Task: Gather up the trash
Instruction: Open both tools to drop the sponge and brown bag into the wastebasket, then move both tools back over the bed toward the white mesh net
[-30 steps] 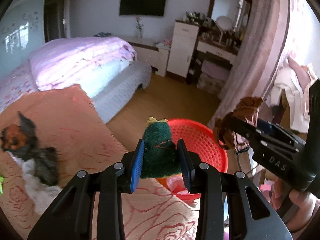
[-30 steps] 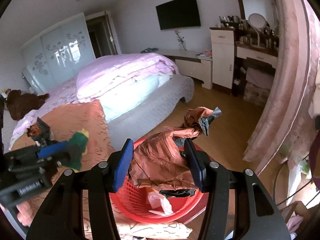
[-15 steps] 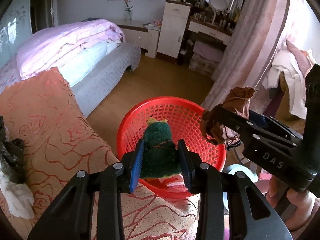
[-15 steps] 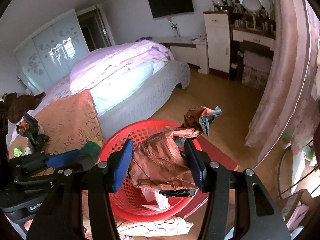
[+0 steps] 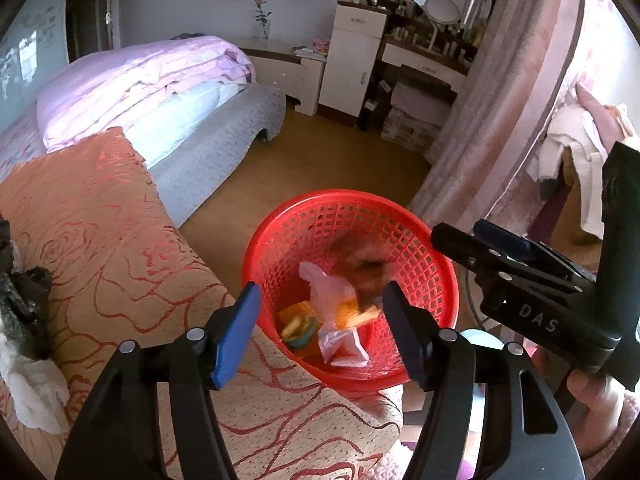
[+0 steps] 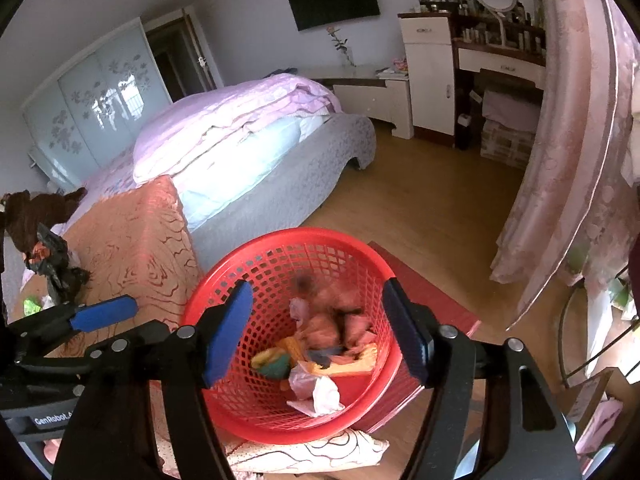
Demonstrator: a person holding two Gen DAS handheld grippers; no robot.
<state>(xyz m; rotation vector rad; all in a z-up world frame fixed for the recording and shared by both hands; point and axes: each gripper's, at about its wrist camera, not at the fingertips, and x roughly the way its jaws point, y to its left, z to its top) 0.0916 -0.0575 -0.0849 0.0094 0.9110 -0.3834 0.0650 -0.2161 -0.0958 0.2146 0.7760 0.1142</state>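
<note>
Red basket at 12 o'clock of both grippers, trash inside. Left gripper spread wide, empty. Right gripper likewise. Brown wrapper blurred inside basket. Step: drop. Next: grab dark scraps on blanket, 9 o'clock.

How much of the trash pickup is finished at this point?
Several scraps already lie in the red basket: pale paper, a green piece and a blurred brown wrapper. Nothing is in hand: the left gripper and right gripper are both open. Left to collect: dark trash on the orange cover.
</note>
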